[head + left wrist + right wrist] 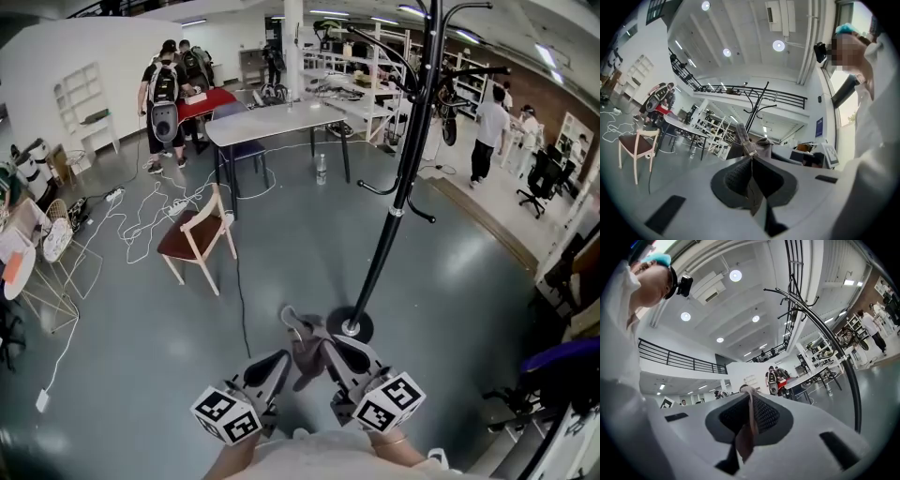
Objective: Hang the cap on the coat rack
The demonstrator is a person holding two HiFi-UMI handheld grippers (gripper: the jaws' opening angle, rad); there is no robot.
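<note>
Partly hidden, cap (304, 345) clamped by left hand-held gripper (281, 360) and right hand-held gripper (332, 352); coat rack (396, 202) top cropped.

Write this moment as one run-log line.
left gripper: shut on cap; right gripper: shut on cap; cap: not hung; coat rack: ahead

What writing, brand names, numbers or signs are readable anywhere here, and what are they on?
No text here can be read.
On the marker cubes: black-and-white square patterns only, no letters.
On the blue wall sign: print too small to read.
On the cap: no print shows.
</note>
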